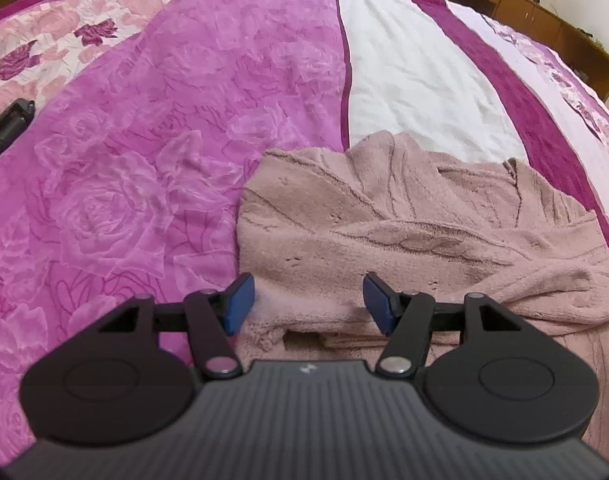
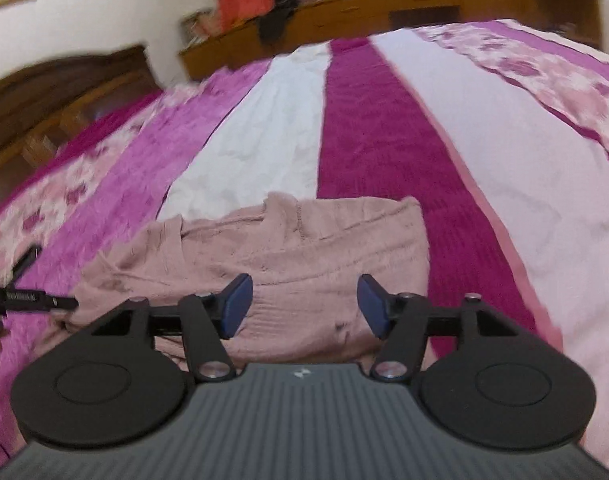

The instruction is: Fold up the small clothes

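- Left gripper point(image 1: 308, 302) is seen with jaws parted, blue pads point(image 1: 237, 303) wide of each other, nothing pinched between them.
- It is held just above the near edge of the pink garment point(image 1: 384, 224); contact with the cloth cannot be told.
- Right gripper point(image 2: 302, 306) is also seen with jaws apart and nothing clamped; pink cloth fills the gap behind the pads point(image 2: 236, 306), but no pad is seen pressing on it.
- Garment point(image 2: 304, 264) is laid rumpled on the bed point(image 2: 384, 140), partly folded over itself, with creases and a raised fold along its far edge.
- In the left wrist view it is spread from the middle to the right, lying over the magenta rose-print stripe point(image 1: 144, 160), the white stripe point(image 1: 404, 80) and the dark stripe beyond it.
- In the right wrist view it is seen across the white stripe and up to the dark magenta stripe point(image 2: 368, 128).
- Left gripper's black arm point(image 2: 32, 302) is visible at the left edge of the right wrist view, its tip just beside the garment's left end.
- A black part point(image 1: 8, 124) is seen at the left edge of the left wrist view; what it is cannot be told.
- Wooden cabinets point(image 2: 384, 16) are seen behind the bed, blurred.
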Demonstrator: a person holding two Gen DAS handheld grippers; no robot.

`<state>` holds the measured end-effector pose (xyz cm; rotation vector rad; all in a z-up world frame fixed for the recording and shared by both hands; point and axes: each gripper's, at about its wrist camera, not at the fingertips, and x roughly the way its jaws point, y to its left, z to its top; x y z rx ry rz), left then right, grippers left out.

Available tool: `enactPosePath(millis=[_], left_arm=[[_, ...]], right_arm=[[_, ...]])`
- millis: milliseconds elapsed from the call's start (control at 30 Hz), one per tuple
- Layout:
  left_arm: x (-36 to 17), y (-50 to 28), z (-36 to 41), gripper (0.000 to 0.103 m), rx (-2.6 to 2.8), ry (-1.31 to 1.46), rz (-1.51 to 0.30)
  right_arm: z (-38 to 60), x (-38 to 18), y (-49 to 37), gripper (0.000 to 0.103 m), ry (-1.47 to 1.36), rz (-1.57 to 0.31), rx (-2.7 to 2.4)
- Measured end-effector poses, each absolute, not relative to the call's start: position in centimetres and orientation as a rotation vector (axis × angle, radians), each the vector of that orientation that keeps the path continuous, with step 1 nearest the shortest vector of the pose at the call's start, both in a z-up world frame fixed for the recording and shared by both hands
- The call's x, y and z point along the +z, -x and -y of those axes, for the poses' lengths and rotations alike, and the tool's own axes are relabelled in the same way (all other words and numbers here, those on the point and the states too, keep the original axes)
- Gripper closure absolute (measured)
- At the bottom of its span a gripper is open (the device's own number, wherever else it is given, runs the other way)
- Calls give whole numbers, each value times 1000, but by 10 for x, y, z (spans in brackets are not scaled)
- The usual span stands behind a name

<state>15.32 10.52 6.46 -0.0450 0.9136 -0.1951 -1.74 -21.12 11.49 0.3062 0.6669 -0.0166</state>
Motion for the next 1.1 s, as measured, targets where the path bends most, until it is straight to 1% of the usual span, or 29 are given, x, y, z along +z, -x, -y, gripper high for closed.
enactPosePath(millis=[167, 267, 367, 500, 600, 667, 733, 767, 800, 867, 900, 1067, 1100], left_arm=[[64, -157, -103, 41, -188, 32, -926], [62, -157, -102, 41, -183, 29, -933], [62, -158, -101, 41, -177, 21, -938], [62, -159, -100, 41, -170, 26, -940], [63, -158, -99, 41, -167, 26, -940], [63, -157, -99, 41, -169, 25, -938], [64, -156, -100, 41, -171, 24, -937], [64, -156, -100, 41, -171, 26, -937], [64, -157, -101, 41, -171, 29, -938], [64, -158, -101, 41, -169, 40, -940], [65, -158, -101, 41, -169, 45, -940], [64, -157, -101, 41, -172, 50, -937], [63, -158, -100, 41, -171, 45, -939]], right_arm=[[219, 110, -38, 37, -159, -876, 123], [218, 113, -60, 37, -65, -905, 129], [214, 112, -77, 37, 5, -989, 240], [189, 106, -86, 37, 217, -1053, 323], [174, 97, -92, 38, 323, -1108, 356], [169, 93, -93, 41, 354, -1124, 351], [162, 95, -88, 72, 389, -1101, 370], [158, 98, -84, 78, 402, -1083, 380], [155, 101, -81, 89, 419, -1059, 386], [148, 107, -75, 92, 501, -1005, 358], [145, 112, -72, 97, 553, -963, 323], [146, 147, -57, 98, 642, -684, 109], [147, 151, -54, 98, 638, -660, 100]])
